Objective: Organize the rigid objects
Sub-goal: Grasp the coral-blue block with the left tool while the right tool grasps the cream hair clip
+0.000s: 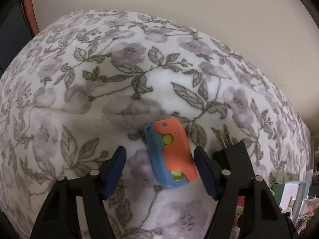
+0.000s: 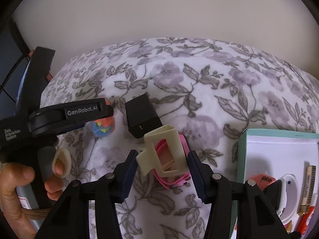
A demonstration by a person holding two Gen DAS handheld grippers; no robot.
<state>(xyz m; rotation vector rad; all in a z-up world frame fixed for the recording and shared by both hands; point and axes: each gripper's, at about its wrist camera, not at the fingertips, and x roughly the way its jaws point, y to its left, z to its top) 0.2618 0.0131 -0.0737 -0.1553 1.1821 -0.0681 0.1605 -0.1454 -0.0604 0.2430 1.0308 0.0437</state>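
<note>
1. Orange-and-blue toy (image 1: 171,155) lying on the floral blanket (image 1: 139,69), between the fingers of the left gripper (image 1: 159,169); right pad just beside its orange edge, left pad well apart, so spread, not pinching.
2. Cream clip (image 2: 163,153) over pink bands (image 2: 173,179), framed by the right gripper (image 2: 162,171); contact too close to call, cannot tell whether pinching.
3. Likely slip: toy lying skewed to the pads, soft blanket yielding, toy twisting out on closing.
4. Likely snag: bands dragging along with the clip, or clip tipping.
5. Both grippers pitched steeply down; hand (image 2: 20,179) wrapped round the left handle.
6. Black block (image 2: 142,115) near; teal box (image 2: 279,145) at right, probably the destination.
</note>
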